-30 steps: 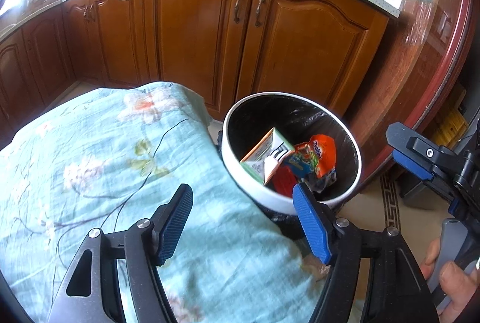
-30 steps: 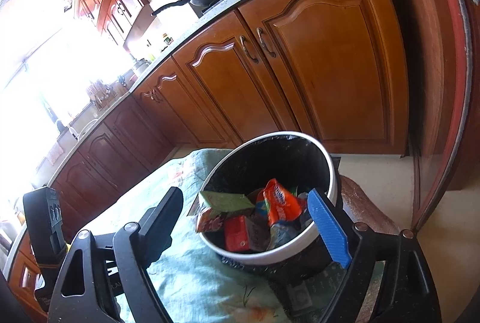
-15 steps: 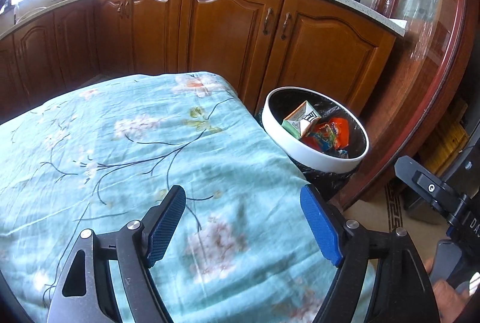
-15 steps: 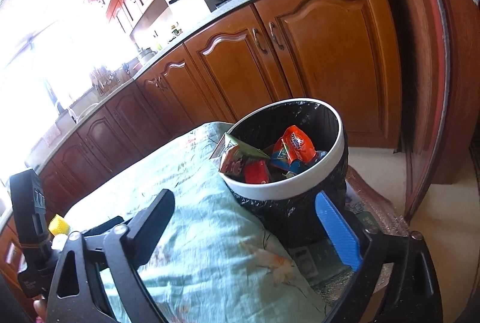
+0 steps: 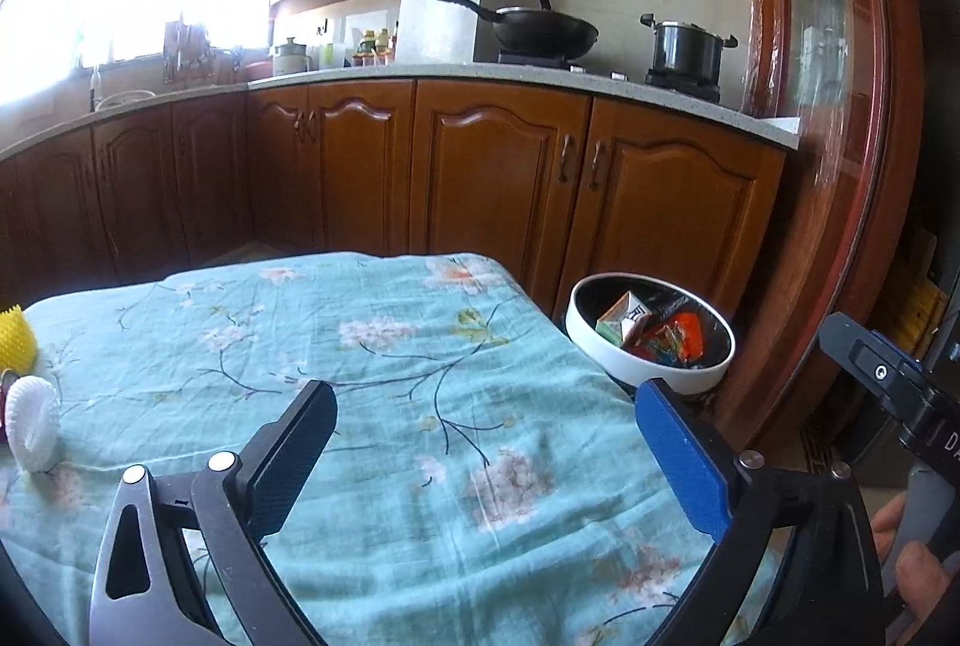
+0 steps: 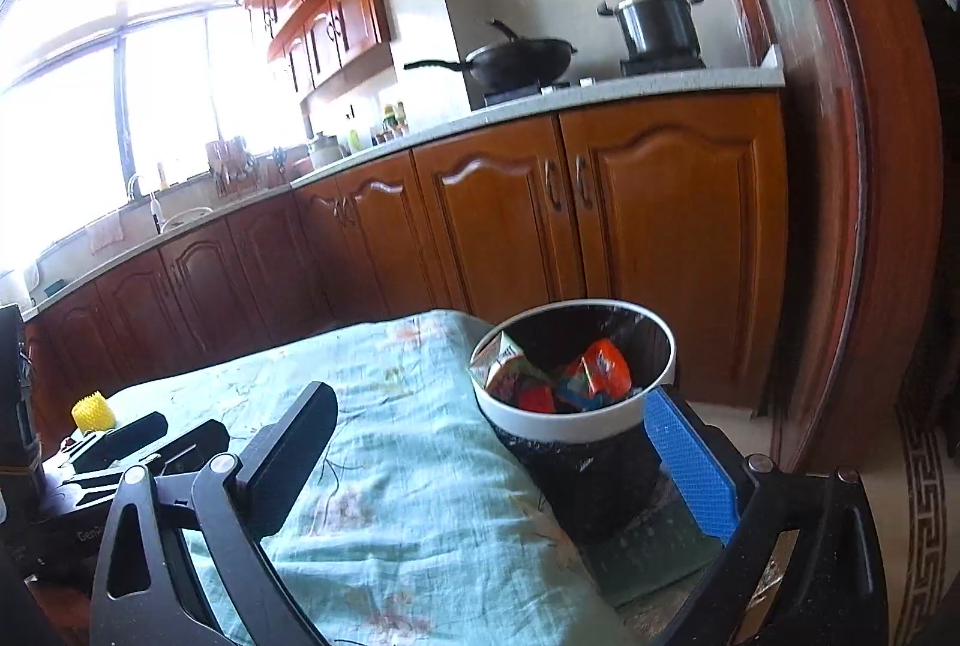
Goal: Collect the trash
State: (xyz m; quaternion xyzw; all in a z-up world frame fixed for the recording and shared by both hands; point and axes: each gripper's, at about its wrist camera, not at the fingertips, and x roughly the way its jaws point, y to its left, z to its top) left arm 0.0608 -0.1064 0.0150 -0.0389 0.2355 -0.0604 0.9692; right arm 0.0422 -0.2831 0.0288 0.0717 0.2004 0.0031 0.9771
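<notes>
Kitchen table under floral cloth (image 5: 384,394), bin (image 5: 651,376) of trash (image 5: 654,331) just beside its corner, both grippers (image 5: 486,442) (image 6: 492,457) spread wide, holding nothing; next, probably best approached low toward remaining foam nets (image 5: 33,433).

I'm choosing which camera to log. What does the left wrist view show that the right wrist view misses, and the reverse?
Only the left wrist view shows the white foam net sleeve at the table's left edge. Only the right wrist view shows the bin's black liner-covered side and the patterned floor border. Both show the white-rimmed round trash bin holding wrappers, the teal floral tablecloth, the yellow foam net sleeve and an open, empty tool.
</notes>
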